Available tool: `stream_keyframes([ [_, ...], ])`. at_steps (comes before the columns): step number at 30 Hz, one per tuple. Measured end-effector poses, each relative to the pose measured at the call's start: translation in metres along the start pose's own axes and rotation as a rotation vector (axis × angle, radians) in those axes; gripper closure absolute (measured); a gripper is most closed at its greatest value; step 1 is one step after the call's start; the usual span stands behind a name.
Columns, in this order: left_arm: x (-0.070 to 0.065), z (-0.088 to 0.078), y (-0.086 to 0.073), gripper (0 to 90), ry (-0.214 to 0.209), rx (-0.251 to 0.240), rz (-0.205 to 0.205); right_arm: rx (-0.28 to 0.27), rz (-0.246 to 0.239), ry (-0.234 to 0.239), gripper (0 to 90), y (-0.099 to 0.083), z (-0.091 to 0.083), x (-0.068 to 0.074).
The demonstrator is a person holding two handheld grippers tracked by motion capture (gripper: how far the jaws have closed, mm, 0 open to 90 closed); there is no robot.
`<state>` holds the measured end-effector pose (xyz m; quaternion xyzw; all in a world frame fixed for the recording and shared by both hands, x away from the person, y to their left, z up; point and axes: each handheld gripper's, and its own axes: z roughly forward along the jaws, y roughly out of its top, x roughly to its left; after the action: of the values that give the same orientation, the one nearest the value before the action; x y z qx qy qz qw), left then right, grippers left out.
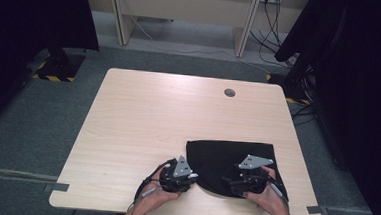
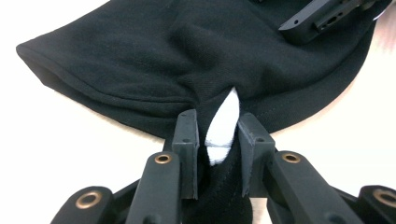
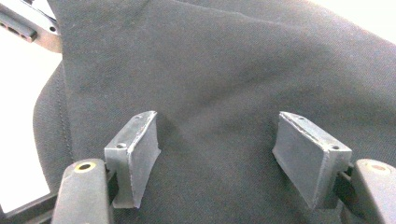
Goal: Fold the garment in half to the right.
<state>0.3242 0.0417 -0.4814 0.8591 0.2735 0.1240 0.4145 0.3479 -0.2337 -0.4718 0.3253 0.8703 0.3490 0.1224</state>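
The left gripper (image 2: 215,135) pinches the black garment's (image 1: 228,160) hem; the right gripper (image 3: 224,154) gapes above it. A shallow pinch could slip.

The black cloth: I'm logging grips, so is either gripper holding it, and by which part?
The left gripper pinches the black cloth at a bunched fold of its near hem. The right gripper stands open over it, holding nothing.

Both forearms come in from the near edge, each hand holding a gripper low and side by side. The left gripper (image 2: 217,135) has its jaws pinched narrow on a fold of cloth (image 2: 187,56). The right gripper (image 3: 217,154) stands with its jaws wide apart, pointing down.
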Motion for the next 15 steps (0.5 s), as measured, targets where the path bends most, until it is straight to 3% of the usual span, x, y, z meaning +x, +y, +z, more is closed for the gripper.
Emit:
stream_keyframes([
  [12, -0.010, 0.001, 0.000, 70.5, -0.008, -0.002, 0.000, 0.023, 0.013, 0.016, 31.1, -0.006, -0.010, -0.006],
  [15, -0.008, 0.001, 0.001, 70.7, -0.017, -0.001, -0.010, 0.005, 0.025, -0.012, 31.3, -0.003, -0.015, -0.007],
])
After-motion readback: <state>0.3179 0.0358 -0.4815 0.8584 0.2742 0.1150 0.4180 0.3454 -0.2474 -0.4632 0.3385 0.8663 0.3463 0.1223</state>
